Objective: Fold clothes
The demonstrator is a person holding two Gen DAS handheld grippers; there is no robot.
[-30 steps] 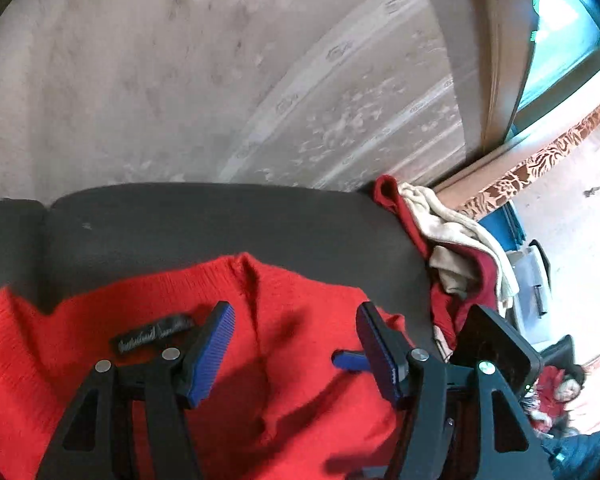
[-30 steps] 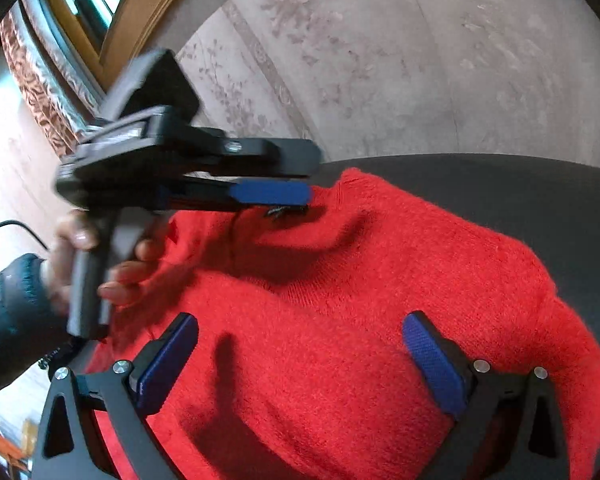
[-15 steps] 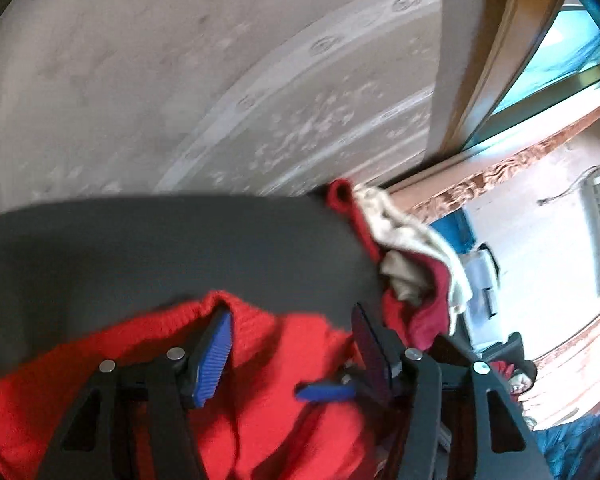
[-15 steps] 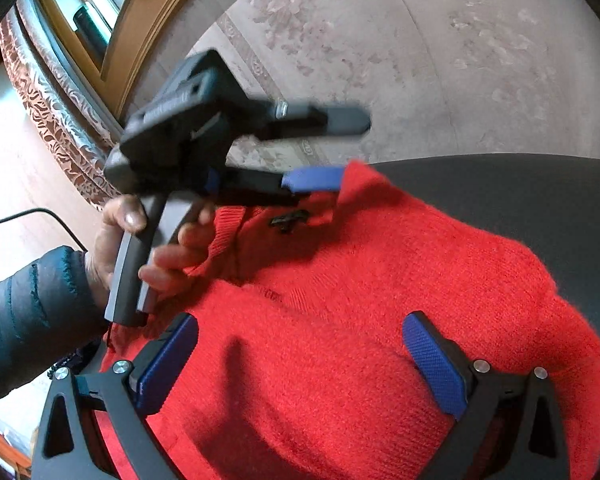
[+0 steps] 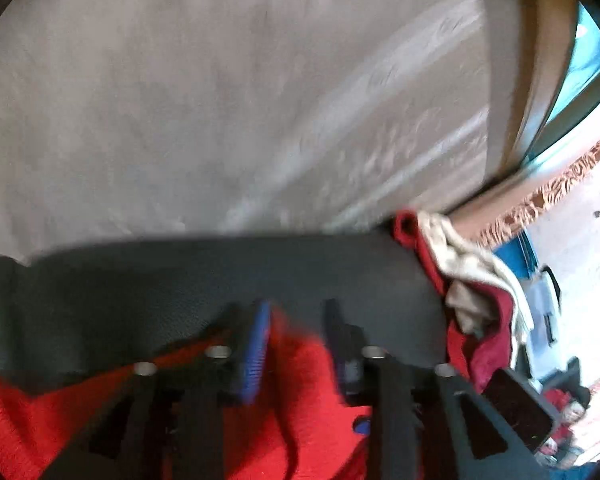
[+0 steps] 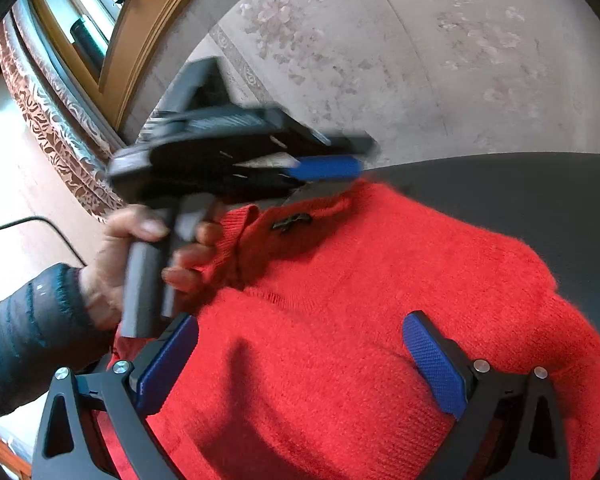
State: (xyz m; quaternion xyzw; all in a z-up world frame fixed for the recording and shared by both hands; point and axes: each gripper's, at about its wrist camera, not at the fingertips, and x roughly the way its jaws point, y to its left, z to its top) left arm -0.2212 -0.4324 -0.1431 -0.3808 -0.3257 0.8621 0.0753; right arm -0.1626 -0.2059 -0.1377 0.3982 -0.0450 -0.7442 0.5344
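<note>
A red knitted sweater point(image 6: 400, 272) lies spread on a dark grey surface point(image 6: 520, 192), its black neck label point(image 6: 292, 222) facing up. In the right wrist view, a hand point(image 6: 116, 248) holds my left gripper point(image 6: 340, 178) at the sweater's far collar edge, where the fabric rises to its tips. The blurred left wrist view shows the left gripper point(image 5: 296, 344) narrowed, with a fold of the sweater point(image 5: 300, 400) pinched between its blue pads. My right gripper point(image 6: 300, 360) hovers wide open over the sweater's body, with nothing between its fingers.
A pile of red and cream clothes point(image 5: 472, 300) sits at the right end of the dark surface point(image 5: 180, 272). Behind it are a patterned grey wall point(image 5: 260, 100), a wooden frame point(image 6: 140, 40) and a window. A dark padded sleeve point(image 6: 24, 328) enters at lower left.
The left gripper moved forward to the sweater's far collar edge and its fingers closed from wide open onto the fabric. The right gripper stayed open in place.
</note>
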